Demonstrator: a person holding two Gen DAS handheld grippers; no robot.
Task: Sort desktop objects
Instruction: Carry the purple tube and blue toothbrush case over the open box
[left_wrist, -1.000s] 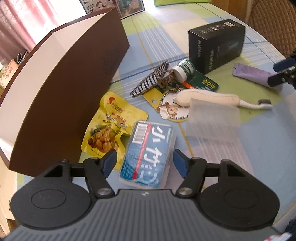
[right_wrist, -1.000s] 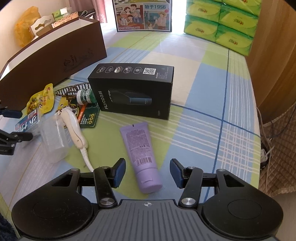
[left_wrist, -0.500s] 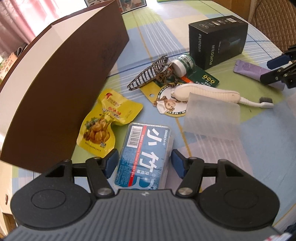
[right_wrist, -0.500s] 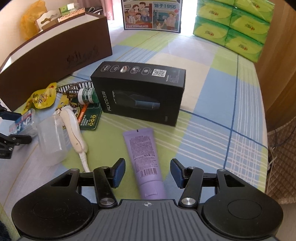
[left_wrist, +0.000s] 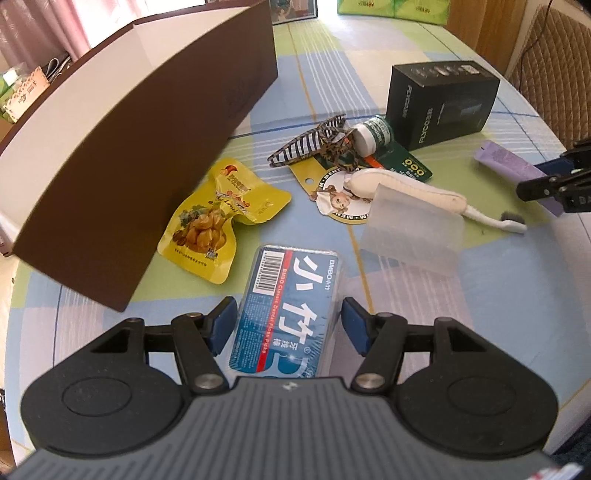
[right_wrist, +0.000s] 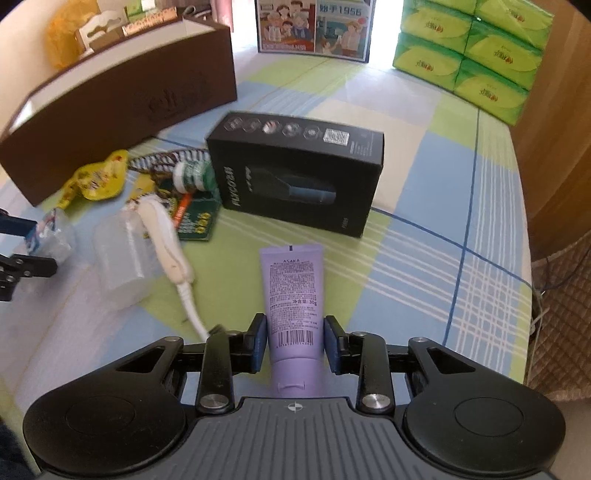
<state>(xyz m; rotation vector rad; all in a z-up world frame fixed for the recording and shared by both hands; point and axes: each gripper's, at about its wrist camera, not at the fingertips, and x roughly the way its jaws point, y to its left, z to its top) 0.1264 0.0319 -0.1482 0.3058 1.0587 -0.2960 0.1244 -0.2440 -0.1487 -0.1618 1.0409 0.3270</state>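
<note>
Checked tablecloth under the clutter, the right gripper (right_wrist: 294, 341) has just been closing on the purple tube (right_wrist: 293, 295), which may squirt free, while the left gripper (left_wrist: 286, 326) straddles the floss box (left_wrist: 290, 314) unclamped.

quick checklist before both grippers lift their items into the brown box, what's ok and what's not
1. Right hand-held gripper has just been closing; pads meet the purple tube: ok.
2. Left hand-held gripper straddles the blue floss box, with a gap at the right pad: not ok.
3. Tube clear of the black carton: ok.
4. Floss box apart from the yellow snack pouch: ok.
5. Room inside the brown box: cannot tell.
</note>
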